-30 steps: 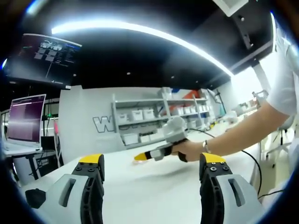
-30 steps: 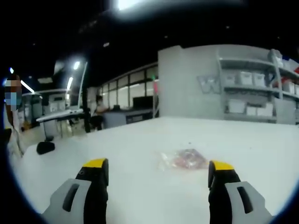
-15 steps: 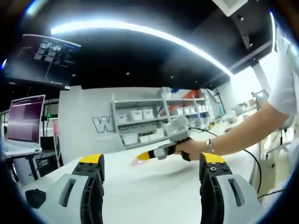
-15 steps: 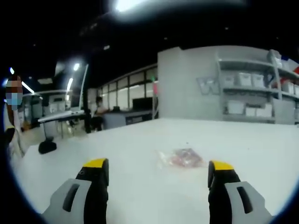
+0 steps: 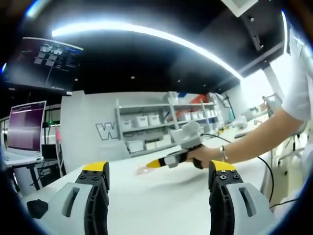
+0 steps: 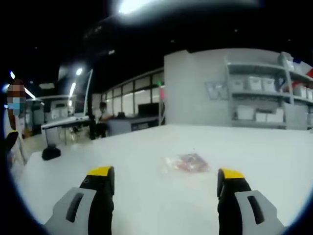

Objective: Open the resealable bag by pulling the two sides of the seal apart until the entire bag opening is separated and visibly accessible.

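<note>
— How do the two tongs stand, and how many things are there?

— Both are open and hold nothing. In the left gripper view the left gripper (image 5: 160, 177) shows two grey jaws with yellow tips, wide apart above the white table (image 5: 161, 205). In the right gripper view the right gripper (image 6: 165, 180) shows the same two jaws, also wide apart. On the table I count one resealable bag (image 6: 186, 162), clear with reddish contents; it lies flat between the two jaw tips but farther away, and nothing touches it. There is also one small black object (image 6: 51, 152) near the table's left edge.

— Does the other tong come into a view?

— Yes. In the left gripper view the right gripper comes in from the right, held by a hand (image 5: 199, 155) with a watch at the wrist, the arm stretched out low over the table. Its yellow tip points at a faint pinkish spot that is probably the bag (image 5: 143, 170).

— What differs from half a second ago?

— Very little. The bag sits slightly higher in the right gripper view, and the black object too, so that camera has moved a little. The jaws have stayed open.

— And behind?

— One grey shelf unit (image 5: 146, 129) with white bins, and one laptop (image 5: 24, 131) on a desk at the left.
</note>
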A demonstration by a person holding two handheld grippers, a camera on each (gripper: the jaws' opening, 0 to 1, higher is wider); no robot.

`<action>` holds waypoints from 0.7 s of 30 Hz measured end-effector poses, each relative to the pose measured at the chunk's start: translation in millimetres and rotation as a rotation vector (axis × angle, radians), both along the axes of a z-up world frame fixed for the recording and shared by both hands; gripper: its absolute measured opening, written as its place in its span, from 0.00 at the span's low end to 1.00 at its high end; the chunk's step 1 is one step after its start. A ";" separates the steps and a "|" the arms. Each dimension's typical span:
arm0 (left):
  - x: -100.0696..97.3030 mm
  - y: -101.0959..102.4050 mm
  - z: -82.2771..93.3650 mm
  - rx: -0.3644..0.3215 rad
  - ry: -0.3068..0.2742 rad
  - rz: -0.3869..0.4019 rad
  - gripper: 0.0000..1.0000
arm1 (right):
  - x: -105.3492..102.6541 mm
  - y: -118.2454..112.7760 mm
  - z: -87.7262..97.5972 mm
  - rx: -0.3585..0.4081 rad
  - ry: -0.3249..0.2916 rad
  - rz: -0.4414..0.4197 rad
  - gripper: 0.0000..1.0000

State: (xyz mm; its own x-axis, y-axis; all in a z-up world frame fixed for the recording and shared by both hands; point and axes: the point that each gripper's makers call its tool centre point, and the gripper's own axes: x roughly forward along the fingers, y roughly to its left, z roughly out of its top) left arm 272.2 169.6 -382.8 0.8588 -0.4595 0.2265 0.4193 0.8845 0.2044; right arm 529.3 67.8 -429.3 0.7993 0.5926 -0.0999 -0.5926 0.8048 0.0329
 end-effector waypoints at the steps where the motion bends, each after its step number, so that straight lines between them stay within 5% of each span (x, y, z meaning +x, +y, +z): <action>1: 0.0 0.1 0.1 0.001 0.001 0.000 0.81 | -0.1 -0.9 0.2 0.000 -0.002 0.000 0.88; 21: -3.0 -7.5 3.7 0.010 -0.008 -0.012 0.81 | -14.3 -14.0 3.1 0.005 -0.013 -0.005 0.87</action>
State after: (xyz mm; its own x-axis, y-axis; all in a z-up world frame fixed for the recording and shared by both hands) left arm 269.2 162.0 -379.2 0.8514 -0.4719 0.2290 0.4282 0.8774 0.2162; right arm 515.0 53.8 -426.2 0.8035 0.5890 -0.0863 -0.5889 0.8077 0.0291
